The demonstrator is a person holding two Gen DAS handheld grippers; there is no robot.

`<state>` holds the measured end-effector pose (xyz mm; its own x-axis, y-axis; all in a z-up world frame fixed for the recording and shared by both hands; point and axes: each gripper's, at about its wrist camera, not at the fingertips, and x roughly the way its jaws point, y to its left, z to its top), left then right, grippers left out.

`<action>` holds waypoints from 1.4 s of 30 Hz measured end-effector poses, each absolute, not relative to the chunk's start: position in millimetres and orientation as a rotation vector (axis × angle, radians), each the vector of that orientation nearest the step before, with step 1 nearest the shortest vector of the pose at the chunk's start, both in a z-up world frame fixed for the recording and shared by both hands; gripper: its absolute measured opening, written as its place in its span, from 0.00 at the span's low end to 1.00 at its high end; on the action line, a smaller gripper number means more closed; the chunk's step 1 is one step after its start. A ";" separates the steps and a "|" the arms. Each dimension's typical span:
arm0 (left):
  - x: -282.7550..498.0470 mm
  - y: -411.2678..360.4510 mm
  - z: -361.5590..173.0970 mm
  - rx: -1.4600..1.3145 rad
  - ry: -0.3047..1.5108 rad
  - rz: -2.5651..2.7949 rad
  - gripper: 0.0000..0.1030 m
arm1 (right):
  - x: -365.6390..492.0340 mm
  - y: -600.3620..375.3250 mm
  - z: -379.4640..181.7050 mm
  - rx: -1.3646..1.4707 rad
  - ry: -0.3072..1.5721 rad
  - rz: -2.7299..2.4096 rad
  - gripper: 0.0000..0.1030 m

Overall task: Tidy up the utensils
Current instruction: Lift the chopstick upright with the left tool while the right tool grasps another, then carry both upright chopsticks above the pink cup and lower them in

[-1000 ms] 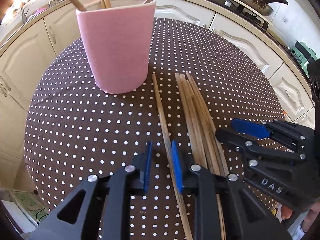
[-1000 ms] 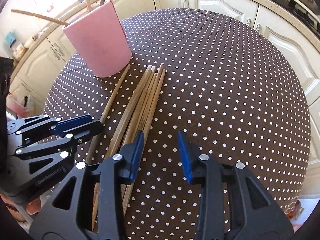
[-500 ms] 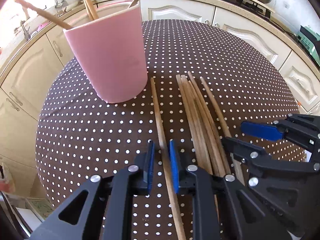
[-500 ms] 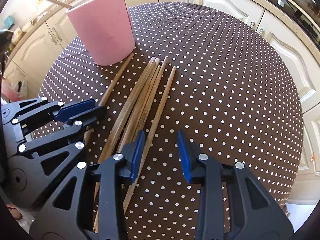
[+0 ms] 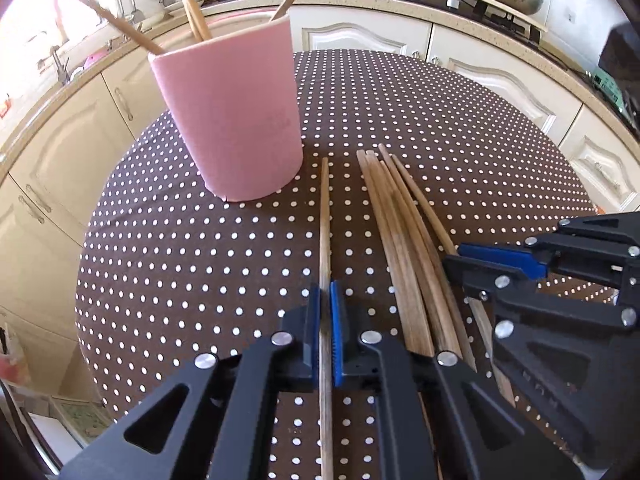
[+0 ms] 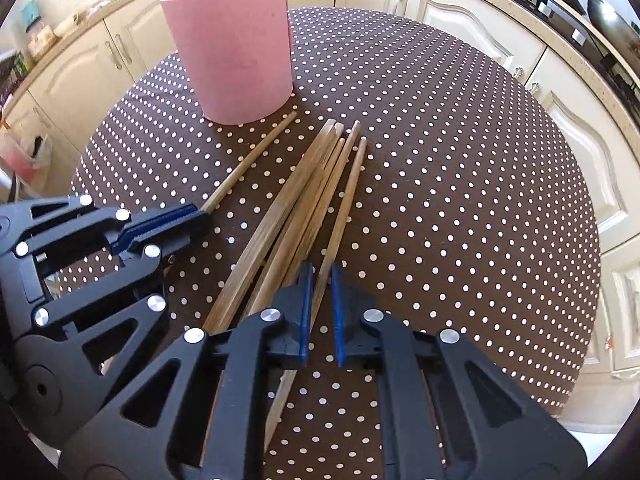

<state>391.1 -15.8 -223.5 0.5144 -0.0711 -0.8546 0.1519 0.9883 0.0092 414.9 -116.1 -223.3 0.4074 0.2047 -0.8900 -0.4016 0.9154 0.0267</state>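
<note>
Left wrist view is showing the left gripper [image 5: 325, 328] with its jaws having just closed; the blue pads are pressing on both sides of a single chopstick [image 5: 325, 216], which is running straight ahead from between them across the worktop [image 5: 180, 248]. Just to the right of these jaws a bundle of chopsticks [image 5: 396, 232] is lying on the dotted brown cloth, fanning forward. Further right, the right gripper [image 5: 464, 264] is reaching in from the side, its tip sitting over the outermost stick of that bundle. Ahead and slightly left of the jaws a pink cup [image 5: 232, 120] is standing upright, with several sticks leaning out of its top; the far end of the held chopstick is lying just beside its base.

Right wrist view is showing the right gripper's jaws having just been closing, now narrow around the outer chopstick [image 6: 346, 204] at the right edge of the bundle; a thin gap is showing between the right pad and the stick, so whether both pads are pressing cannot be told. To the left of these jaws the rest of the bundle is lying flat, and beyond it the left gripper is clamping its own stick. Cream cabinets [image 6: 460, 12] are curving around behind the worktop.
</note>
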 end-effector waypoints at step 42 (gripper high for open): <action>302.0 50.5 -64.5 -0.183 0.282 -0.165 0.05 | 376.0 -177.6 -65.9 0.165 0.467 0.607 0.05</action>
<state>302.0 50.5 -64.5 0.9473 -0.1867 -0.2602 0.1356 0.9699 -0.2022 376.0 -177.6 -65.9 0.7218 0.5830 -0.3730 -0.5100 0.8123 0.2828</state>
